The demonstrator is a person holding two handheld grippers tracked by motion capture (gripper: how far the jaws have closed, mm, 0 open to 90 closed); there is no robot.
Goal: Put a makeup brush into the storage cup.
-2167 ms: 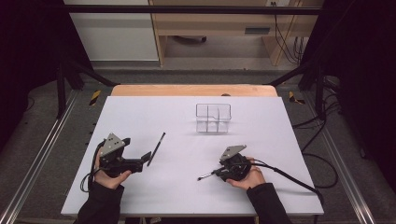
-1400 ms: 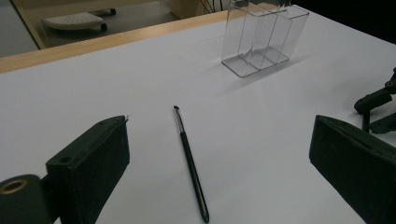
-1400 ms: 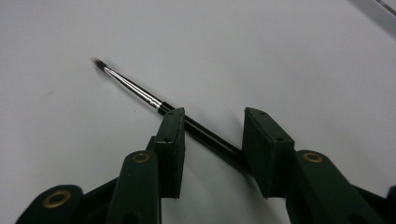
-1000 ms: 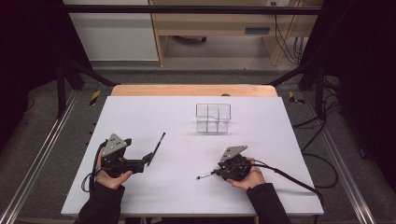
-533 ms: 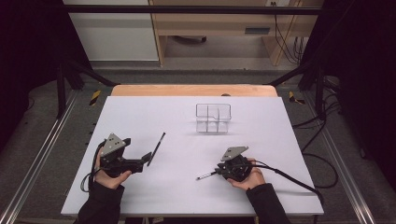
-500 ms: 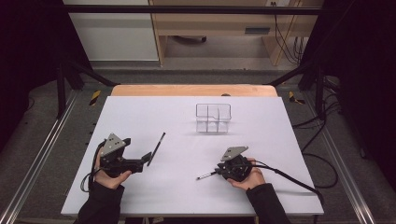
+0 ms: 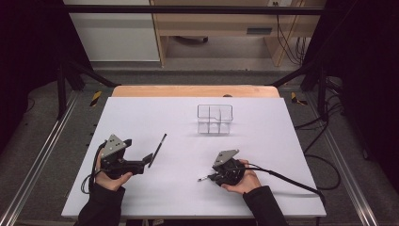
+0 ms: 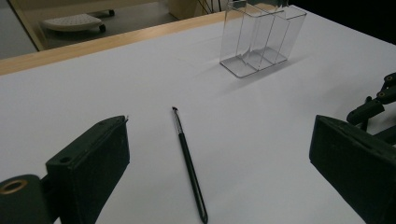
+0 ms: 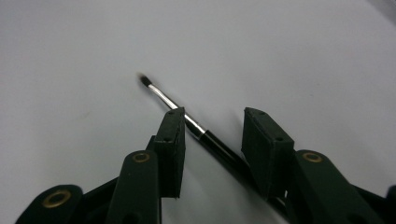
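**Trainee:** So, where do I stand with the two brushes?

**Coach:** Your right gripper straddles the second brush on the white table. Its jaws have just been opening; the handle lies between them, close against the left pad, with a clear gap at the right one, so you're not pinching it. Centre the handle between the pads before you close, and grip on the black handle just behind the metal collar, not on the bristles. Your left gripper is spread wide and holds nothing; the first brush lies flat between its jaws, tip pointing toward the clear divided holder.

**Trainee:** And the holder?

**Coach:** It stands upright farther back, near the middle of the table, well apart from both brushes.

**Trainee:** Anything I can't trust?

**Coach:** The right brush's tail end runs under your gripper and out of sight. From above it's only a thin sliver by your right hand. The holder's clear walls make its compartments hard to count.
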